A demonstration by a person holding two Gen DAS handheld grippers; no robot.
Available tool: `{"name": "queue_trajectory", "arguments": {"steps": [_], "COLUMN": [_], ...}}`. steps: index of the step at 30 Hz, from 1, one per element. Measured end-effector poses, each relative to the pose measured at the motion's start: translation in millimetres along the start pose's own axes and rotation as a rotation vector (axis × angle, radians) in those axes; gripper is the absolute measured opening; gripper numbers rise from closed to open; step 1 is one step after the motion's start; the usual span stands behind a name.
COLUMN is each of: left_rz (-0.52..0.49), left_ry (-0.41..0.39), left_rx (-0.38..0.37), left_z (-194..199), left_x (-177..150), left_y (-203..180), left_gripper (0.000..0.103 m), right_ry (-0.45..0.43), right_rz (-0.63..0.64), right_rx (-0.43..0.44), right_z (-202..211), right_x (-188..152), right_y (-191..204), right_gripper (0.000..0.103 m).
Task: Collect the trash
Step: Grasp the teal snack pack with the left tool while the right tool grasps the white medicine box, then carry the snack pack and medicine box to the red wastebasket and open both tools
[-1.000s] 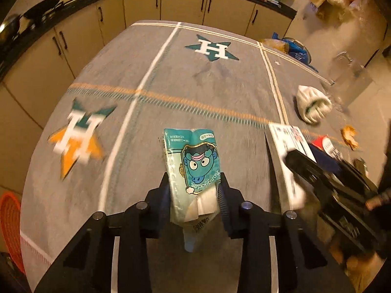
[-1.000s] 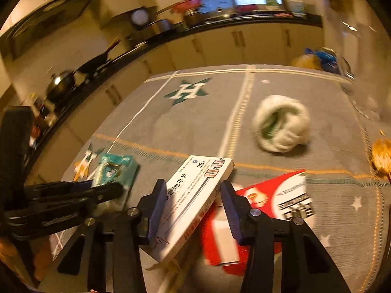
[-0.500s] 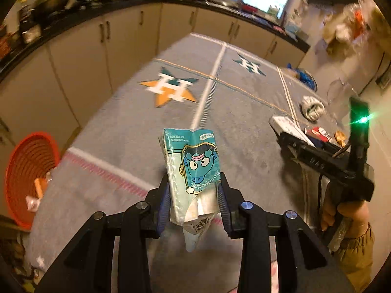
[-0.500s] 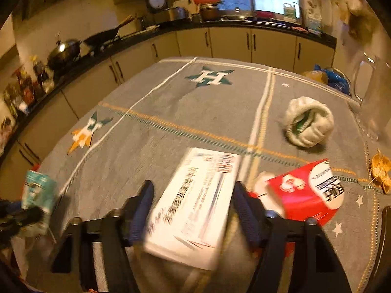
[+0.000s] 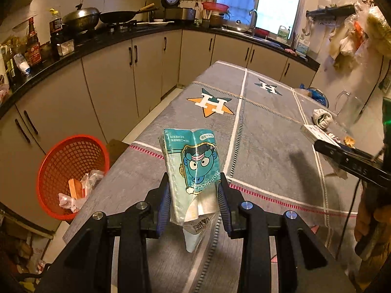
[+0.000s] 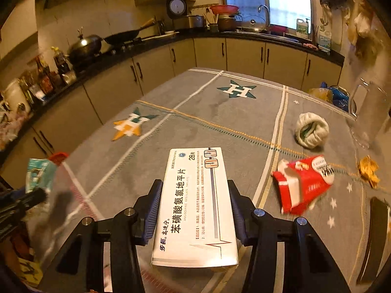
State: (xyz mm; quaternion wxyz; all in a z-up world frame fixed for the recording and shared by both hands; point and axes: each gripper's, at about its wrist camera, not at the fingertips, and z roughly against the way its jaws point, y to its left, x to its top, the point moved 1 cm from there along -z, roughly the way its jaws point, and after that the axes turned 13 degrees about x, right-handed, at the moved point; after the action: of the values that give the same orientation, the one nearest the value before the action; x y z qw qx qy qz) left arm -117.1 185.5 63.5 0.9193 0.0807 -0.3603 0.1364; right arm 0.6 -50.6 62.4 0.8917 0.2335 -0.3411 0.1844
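My left gripper [image 5: 194, 193] is shut on a teal tissue packet [image 5: 191, 166] with a cartoon face, held in the air over the near left part of the table [image 5: 264, 131]. An orange mesh trash basket [image 5: 70, 171] with some wrappers in it stands on the floor down to the left. My right gripper [image 6: 194, 207] is shut on a flat white medicine box [image 6: 195, 207], lifted above the table. In the right wrist view the teal tissue packet [image 6: 40, 173] and the left gripper's fingers [image 6: 22, 200] show at the left edge.
On the grey star-patterned cloth lie a red crumpled carton [image 6: 303, 183], a rolled white cloth [image 6: 311, 129], a brown scrap [image 6: 367, 171] and a clear jug [image 6: 366, 112]. Cabinets [image 5: 146, 68] and a counter with pans run along the left and back. A person's hand [image 5: 369, 219] is at the right.
Both grippers have drawn back and up from the table with their loads. The left one has swung left, bringing the orange basket into view. The white box has come off the red carton.
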Motion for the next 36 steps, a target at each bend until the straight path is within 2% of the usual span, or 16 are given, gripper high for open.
{"name": "queue_trajectory", "arguments": {"steps": [5, 12, 26, 36], "left_rz": [-0.014, -0.003, 0.044, 0.094], "left_ry": [-0.040, -0.079, -0.086, -0.088], "left_rx": [0.042, 0.097, 0.095, 0.106], "left_z": [9.9, 21.3, 35.3, 35.5], "left_x": [-8.8, -15.8, -29.2, -33.5], "left_y": [4.7, 19.5, 49.6, 77.8], "left_gripper": [0.034, 0.034, 0.034, 0.035], "right_ry": [-0.017, -0.021, -0.029, -0.012], "right_rz": [-0.024, 0.021, 0.091, 0.138], "right_rx": [0.052, 0.090, 0.101, 0.112], "right_z": [18.6, 26.1, 34.5, 23.9], "right_x": [-19.7, -37.7, -51.8, -50.9], "right_y": [24.3, 65.3, 116.2, 148.9], "right_gripper": [0.055, 0.055, 0.055, 0.055]}}
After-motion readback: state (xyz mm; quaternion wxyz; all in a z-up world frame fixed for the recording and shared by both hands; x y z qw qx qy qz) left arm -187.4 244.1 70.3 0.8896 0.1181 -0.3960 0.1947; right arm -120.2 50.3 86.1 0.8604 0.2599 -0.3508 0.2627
